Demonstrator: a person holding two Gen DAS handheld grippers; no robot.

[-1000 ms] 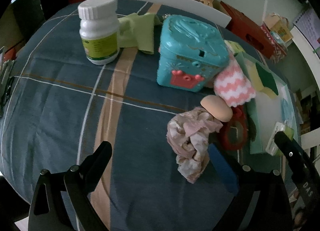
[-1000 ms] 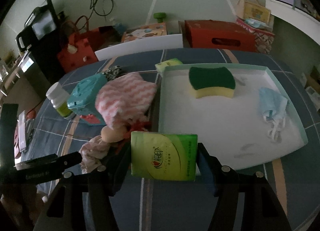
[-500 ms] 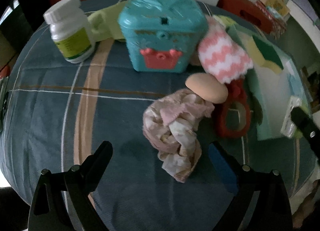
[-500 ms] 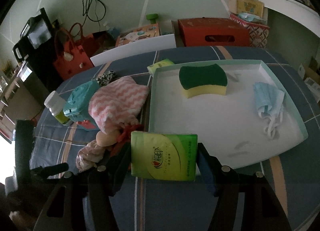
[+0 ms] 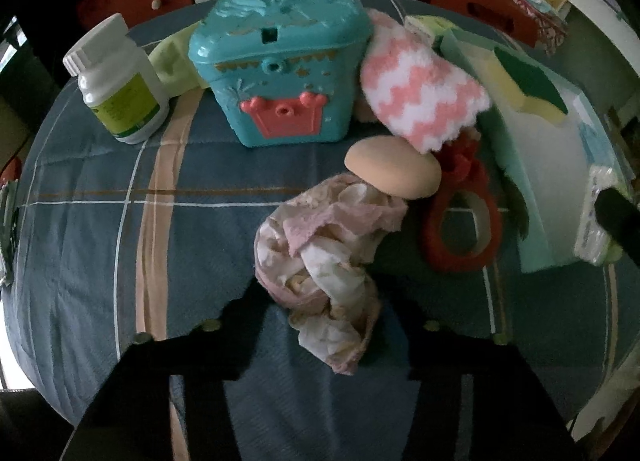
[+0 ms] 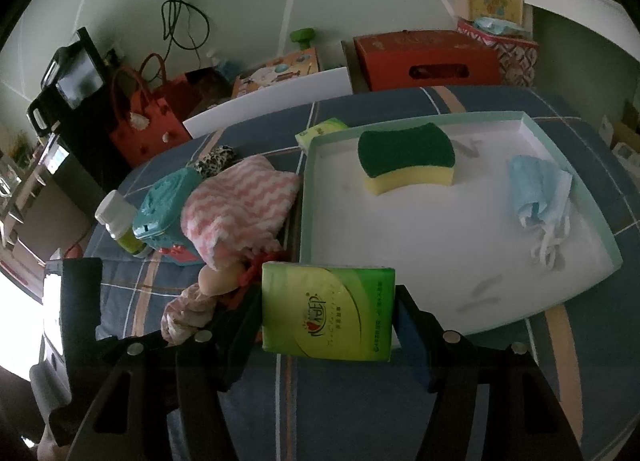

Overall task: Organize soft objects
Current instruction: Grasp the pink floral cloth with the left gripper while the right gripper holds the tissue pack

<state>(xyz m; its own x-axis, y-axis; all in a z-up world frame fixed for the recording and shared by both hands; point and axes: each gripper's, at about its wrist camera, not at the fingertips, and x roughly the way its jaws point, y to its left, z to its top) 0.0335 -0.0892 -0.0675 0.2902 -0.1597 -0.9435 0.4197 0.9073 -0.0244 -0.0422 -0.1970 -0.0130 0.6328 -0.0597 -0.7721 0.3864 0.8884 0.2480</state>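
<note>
A: Left view: the left tongs [image 5: 320, 301] are being closed round the crumpled pink cloth [image 5: 324, 257], lying on the blue checked cover [image 5: 100, 201] beside the beige sponge [image 5: 394, 173].

B: Right view: the right tongs [image 6: 326, 321] are clamped on the green tissue pack [image 6: 328, 311], held at the white tray's [image 6: 420, 229] near edge.

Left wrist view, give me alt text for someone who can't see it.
The left tool is closing around a crumpled pinkish cloth on a blue plaid tablecloth. Just beyond sit a beige puff, a red ring, a teal toy chest, a pink zigzag cloth and a white bottle.
</note>
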